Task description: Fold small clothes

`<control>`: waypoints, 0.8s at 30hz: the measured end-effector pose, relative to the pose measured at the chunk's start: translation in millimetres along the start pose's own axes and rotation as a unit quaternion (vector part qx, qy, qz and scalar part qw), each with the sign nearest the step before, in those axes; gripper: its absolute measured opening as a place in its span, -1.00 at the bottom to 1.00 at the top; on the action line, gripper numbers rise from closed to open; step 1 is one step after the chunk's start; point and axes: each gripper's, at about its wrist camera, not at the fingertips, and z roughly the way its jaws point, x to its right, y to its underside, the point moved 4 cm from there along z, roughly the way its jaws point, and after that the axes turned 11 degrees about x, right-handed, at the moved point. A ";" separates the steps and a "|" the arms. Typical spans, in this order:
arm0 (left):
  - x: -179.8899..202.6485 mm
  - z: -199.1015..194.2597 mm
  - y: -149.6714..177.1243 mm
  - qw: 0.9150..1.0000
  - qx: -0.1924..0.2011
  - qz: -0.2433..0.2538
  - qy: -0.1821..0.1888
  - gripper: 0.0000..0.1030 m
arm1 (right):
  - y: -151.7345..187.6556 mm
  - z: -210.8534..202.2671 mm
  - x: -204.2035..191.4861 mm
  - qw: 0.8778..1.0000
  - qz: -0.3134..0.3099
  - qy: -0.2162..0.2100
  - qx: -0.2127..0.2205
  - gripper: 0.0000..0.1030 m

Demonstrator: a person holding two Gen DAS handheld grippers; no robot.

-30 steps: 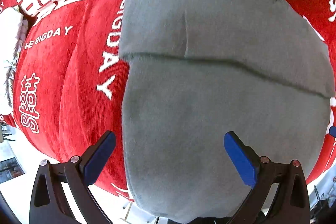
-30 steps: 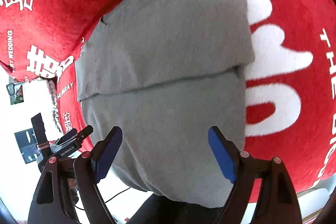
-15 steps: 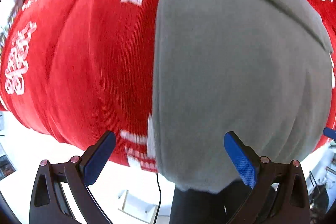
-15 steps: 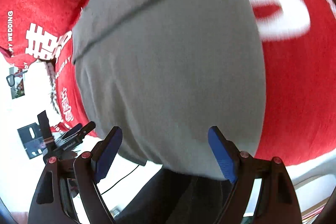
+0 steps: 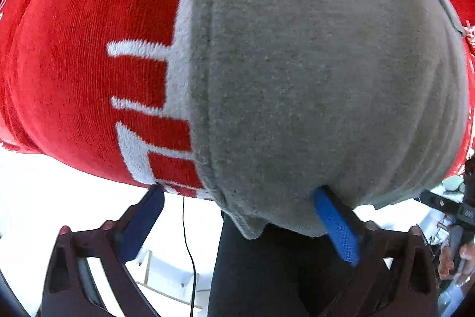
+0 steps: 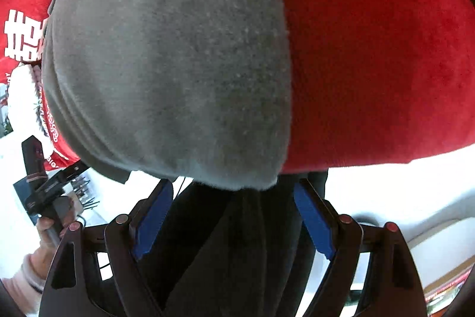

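A grey garment [image 5: 326, 79] lies flat on a red blanket [image 5: 74, 64] with white lettering, its near hem at the blanket's front edge. My left gripper [image 5: 239, 192] hangs close over the garment's near-left corner, its jaws closing. One fingertip is at the red blanket's edge and the other on the grey cloth, so the corner lies between pads that do not pinch it. In the right wrist view the grey garment [image 6: 172, 64] fills the middle. My right gripper [image 6: 233, 183] stands open at the near-right corner, the hem just between its tips.
The red blanket [image 6: 371, 64] stretches to the right of the cloth. Beyond its front edge are the person's dark trousers [image 5: 267, 272] and a bright floor with a thin cable [image 5: 187, 242]. A hand [image 6: 50, 230] holds the other gripper at the left.
Both grippers have come down and back toward the garment's near hem, so the cloth now fills each view. The left jaws have narrowed a little. The garment has not moved.
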 end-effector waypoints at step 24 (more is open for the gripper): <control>42.9 -133.7 -188.3 0.978 0.195 0.058 0.047 -0.82 | -175.3 -95.5 -134.5 0.974 0.018 -0.188 0.127 -0.74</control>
